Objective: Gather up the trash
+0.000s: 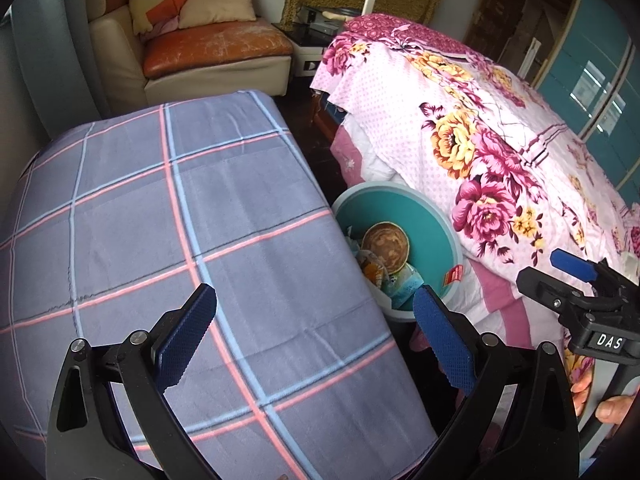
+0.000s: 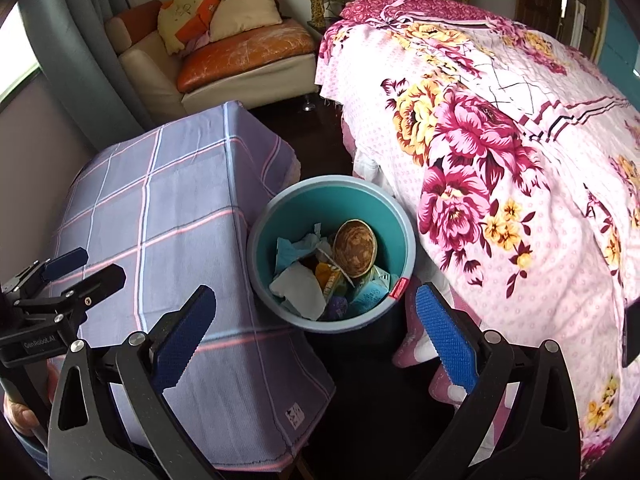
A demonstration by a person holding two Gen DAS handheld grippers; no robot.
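Both tongs are wide open with nothing between the blue pads. In the right wrist view the right tongs (image 2: 316, 340) hang over the teal bin (image 2: 280, 216), which sits low in the middle of the frame on the dark floor, wedged between the worktop (image 2: 180, 208) with its checked grey-blue cloth on the left and the bed's flowered quilt (image 2: 500, 160) on the right. Inside the bin is the trash: crumpled white paper (image 2: 300, 288), a round brown bowl-like piece (image 2: 354, 248) leaning against the wall, and coloured wrappers (image 2: 332, 280). The left tongs (image 1: 316, 340) hover over the worktop's cloth, with the bin half hidden behind the worktop's edge at centre right. An orange-cushioned sofa (image 2: 248, 52) sits upper left.
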